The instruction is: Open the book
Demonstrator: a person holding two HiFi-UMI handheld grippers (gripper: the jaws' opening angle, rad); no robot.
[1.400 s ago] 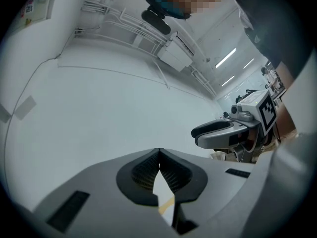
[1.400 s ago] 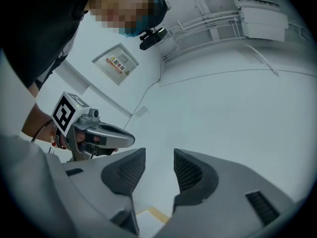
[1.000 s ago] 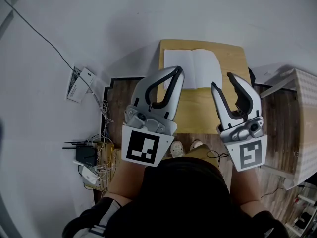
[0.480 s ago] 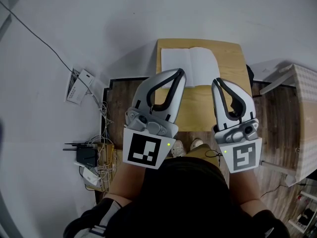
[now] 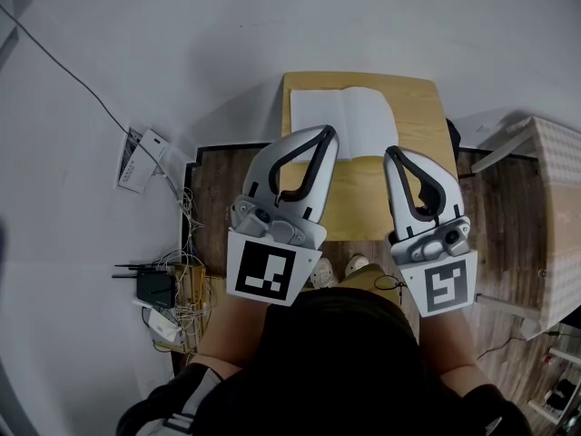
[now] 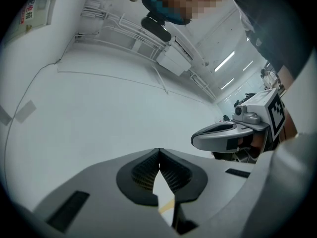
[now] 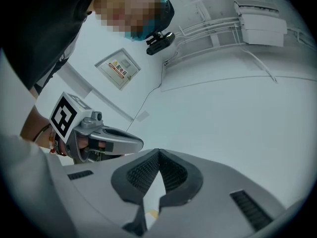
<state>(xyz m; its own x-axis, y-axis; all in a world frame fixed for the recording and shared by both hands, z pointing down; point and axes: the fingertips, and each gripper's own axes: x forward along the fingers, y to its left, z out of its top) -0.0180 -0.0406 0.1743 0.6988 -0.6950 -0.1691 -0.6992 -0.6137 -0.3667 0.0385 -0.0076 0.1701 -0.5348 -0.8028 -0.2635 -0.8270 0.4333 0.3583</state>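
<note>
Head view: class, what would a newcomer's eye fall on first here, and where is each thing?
Two grey tools fill the middle foreground: the left gripper and the right gripper, both shut on nothing, the right one's jaws having just closed. Beyond their tips a white book lies open on a small wooden table. At the lower left a black router sits among tangled cables.

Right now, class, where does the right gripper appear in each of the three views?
Head view: right gripper lower right, jaws just closed on nothing.
Left gripper view: mid right, side-on.
Right gripper view: bottom centre, its own jaws.
Shared landmark: left gripper, beside it in all three.
</note>
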